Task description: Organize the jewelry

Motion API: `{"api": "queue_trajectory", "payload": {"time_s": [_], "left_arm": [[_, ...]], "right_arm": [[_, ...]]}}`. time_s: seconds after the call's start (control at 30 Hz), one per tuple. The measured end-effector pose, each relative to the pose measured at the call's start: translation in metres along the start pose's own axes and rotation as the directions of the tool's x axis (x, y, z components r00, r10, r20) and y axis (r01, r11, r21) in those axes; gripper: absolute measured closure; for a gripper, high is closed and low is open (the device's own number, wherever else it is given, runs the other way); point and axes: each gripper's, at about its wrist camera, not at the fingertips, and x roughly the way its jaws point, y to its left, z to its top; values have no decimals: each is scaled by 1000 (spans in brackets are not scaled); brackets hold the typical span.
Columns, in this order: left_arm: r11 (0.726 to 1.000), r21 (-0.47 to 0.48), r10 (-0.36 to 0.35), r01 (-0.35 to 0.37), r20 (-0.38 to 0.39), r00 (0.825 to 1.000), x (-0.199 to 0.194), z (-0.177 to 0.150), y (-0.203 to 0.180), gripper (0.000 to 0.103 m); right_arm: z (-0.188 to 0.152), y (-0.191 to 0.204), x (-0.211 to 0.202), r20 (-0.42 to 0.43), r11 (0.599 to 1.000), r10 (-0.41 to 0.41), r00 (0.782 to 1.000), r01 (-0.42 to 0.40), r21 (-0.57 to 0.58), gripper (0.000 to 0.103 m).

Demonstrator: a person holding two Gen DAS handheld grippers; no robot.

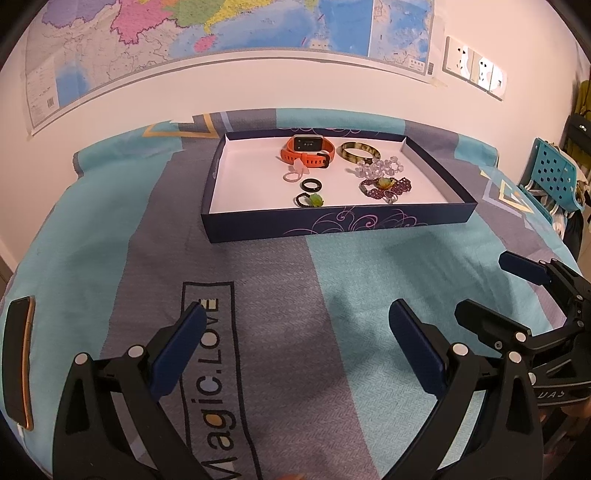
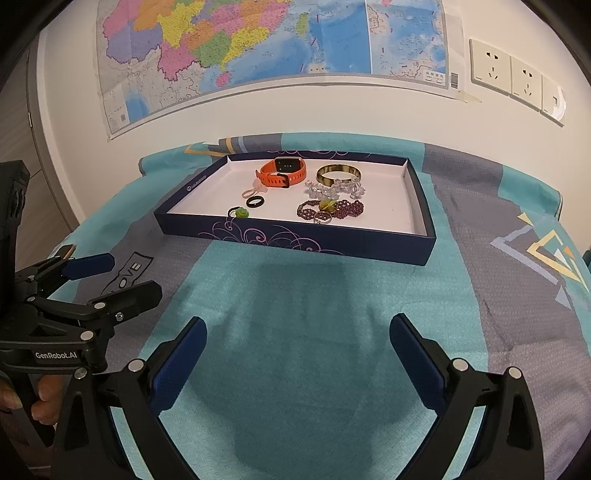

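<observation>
bedsheet [image 1: 280, 295] reads "magic.love"; left gripper [image 1: 297, 332], marked "genrobot.ai", and right gripper [image 2: 297, 347] gape wide.

A: map [image 1: 221, 33] cut by the top edge in both views, print too small to read. Phone [image 1: 16, 363] clipped at left frame edge in left view

B: silver ring [image 2: 322, 218] partly under the purple bead bracelet [image 2: 345, 208], shape unclear. Clear bead piece [image 2: 332, 189] overlaps the bangle [image 2: 338, 172]

A: blue chair [image 1: 552, 177] cut off at right edge
</observation>
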Motion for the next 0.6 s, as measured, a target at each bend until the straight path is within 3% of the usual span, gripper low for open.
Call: {"api": "queue_trajectory", "payload": {"time_s": [0.6], "left_arm": [[1000, 3, -4, 4, -8, 1000, 3, -2, -2, 6]], "right_arm": [[-1, 0, 2, -4, 1000, 1, 1000, -1, 5, 7]]}}
